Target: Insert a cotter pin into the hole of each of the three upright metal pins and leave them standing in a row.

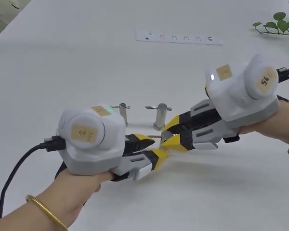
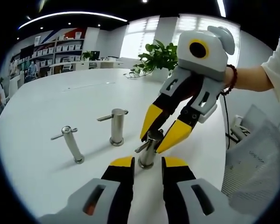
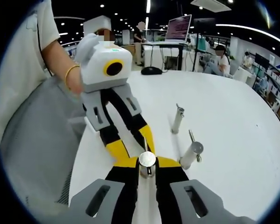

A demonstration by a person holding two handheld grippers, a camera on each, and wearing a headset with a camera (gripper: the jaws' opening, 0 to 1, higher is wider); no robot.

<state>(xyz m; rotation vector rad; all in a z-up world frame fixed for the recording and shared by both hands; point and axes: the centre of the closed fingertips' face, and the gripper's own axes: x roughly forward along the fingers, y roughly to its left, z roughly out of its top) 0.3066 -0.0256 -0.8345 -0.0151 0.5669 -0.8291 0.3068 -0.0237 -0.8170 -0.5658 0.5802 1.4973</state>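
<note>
Entry: near metal pin (image 2: 148, 151), upright, axis vertical.
- Right gripper (image 2: 159, 135) comes from the far right, jaws clamped on the pin's head.
- Left gripper (image 2: 147, 164) has its jaws parted, straddling the base.
- Cotter pin (image 2: 140, 149) juts horizontally leftward, nearest the left gripper.

1. Metal pins (image 2: 116, 128): brushed steel, satin sheen, smooth.
2. Cotter pins (image 2: 104, 118): thin bare metal, dull shine.
3. Table (image 1: 86, 57): white, matt, smooth.
4. Left gripper (image 1: 155, 146), right gripper (image 1: 166, 137): white matt plastic shells; jaws of black and yellow plastic, slightly glossy.
5. Bangle (image 1: 43, 209): polished gold-coloured metal.
</note>
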